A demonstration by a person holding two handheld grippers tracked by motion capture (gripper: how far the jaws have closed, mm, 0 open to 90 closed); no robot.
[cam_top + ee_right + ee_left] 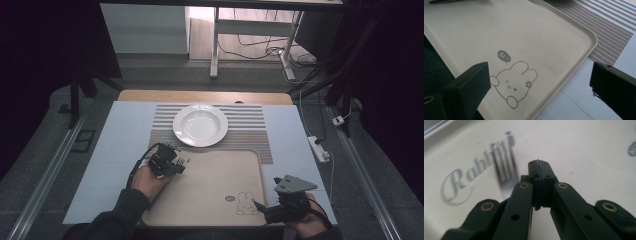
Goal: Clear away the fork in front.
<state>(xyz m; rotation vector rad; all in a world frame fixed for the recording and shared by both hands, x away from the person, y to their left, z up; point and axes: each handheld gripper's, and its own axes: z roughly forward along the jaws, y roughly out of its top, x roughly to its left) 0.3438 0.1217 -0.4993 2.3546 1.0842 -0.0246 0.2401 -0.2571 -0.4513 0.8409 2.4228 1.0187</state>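
**Fork on tray: left jaws closed beside it**

The fork (504,167) lay on the tray (210,205), upper left of centre in the left gripper view, tines pointing up-frame. The left gripper (537,165) was shut pad to pad, with nothing seen between its tips and the fork just left of them. I could not tell whether the handle was caught lower down. The right gripper (256,204) stood open and empty at the tray's lower right corner.

Risk: if the jaws missed the handle, a lift would come up empty, or would nudge the fork across the smooth tray.
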